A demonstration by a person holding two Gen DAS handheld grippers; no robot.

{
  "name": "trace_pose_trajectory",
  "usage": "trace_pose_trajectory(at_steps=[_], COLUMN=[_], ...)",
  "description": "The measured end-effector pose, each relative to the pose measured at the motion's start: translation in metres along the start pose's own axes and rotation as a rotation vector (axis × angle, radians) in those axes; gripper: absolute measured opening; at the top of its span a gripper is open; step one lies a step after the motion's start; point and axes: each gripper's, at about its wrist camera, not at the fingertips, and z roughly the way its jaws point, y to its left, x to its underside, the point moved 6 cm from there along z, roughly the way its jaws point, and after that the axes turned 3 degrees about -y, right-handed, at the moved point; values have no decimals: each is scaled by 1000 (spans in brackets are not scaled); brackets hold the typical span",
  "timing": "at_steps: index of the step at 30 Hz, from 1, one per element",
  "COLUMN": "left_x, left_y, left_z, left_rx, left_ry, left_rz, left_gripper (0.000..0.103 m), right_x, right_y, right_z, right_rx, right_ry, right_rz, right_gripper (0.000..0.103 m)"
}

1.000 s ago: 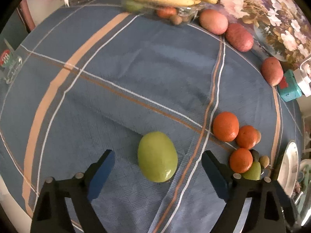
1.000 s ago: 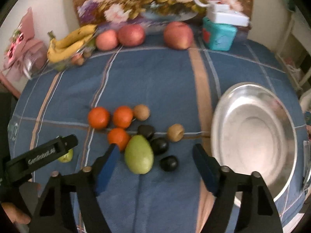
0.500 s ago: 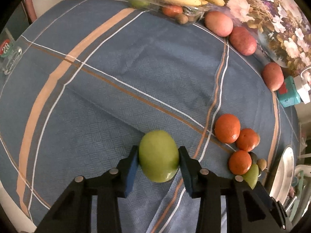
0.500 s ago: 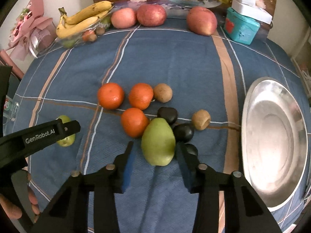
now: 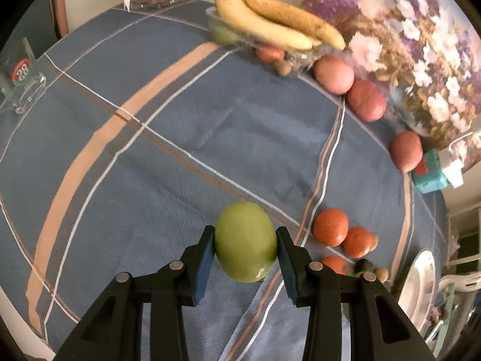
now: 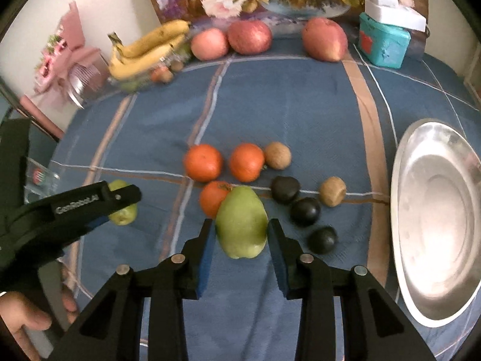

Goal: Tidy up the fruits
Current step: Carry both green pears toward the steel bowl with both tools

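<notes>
My left gripper point(image 5: 246, 242) is shut on a round green apple point(image 5: 246, 240), both blue pads against its sides. It also shows in the right wrist view point(image 6: 121, 203) behind the left gripper's finger point(image 6: 90, 201). My right gripper point(image 6: 241, 230) is shut on a green pear point(image 6: 242, 222) lifted over the blue checked cloth. Three oranges point(image 6: 203, 163) lie just beyond the pear. Two brown kiwis point(image 6: 277, 155) and three dark fruits point(image 6: 285, 189) lie to its right.
A steel dish point(image 6: 436, 222) sits at the right table edge. Bananas in a clear tray point(image 6: 144, 51), three red apples point(image 6: 249, 37), a teal box point(image 6: 384, 42) and a flower painting line the back. A glass point(image 5: 22, 81) stands at the left edge.
Both grippers closed from wide open onto their fruit: left on the green apple, right on the green pear. Both fruits now appear raised off the cloth.
</notes>
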Motion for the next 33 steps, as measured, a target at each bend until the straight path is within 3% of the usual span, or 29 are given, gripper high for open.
trace_pose_trajectory(at_steps=[3, 5, 7, 16, 18, 20, 22, 33], left_x=[-2, -4, -2, 9, 13, 15, 16, 16], left_y=[0, -4, -5, -10, -10, -10, -11, -12], left_z=[-10, -12, -12, 1, 4, 5, 6, 7], left_rx=[17, 25, 27, 0, 7, 11, 8, 7], left_ry=[-25, -32, -28, 29, 46, 55, 56, 62], left_rz=[3, 9, 8, 30, 30, 28, 32, 32], left_gripper=[43, 43, 43, 43, 43, 43, 43, 43], right_x=[-5, -8, -10, 2, 5, 6, 9, 11], right_y=[7, 9, 12, 0, -6, -12, -16, -19], right_z=[-8, -14, -19, -4, -2, -2, 1, 14], right_rx=[-27, -44, -61, 3, 39, 75, 83, 172], right_ry=[-22, -36, -46, 29, 33, 40, 53, 61], right_rz=[-2, 3, 8, -7, -6, -2, 10, -45], right_gripper=[36, 25, 24, 24, 27, 42, 47, 47])
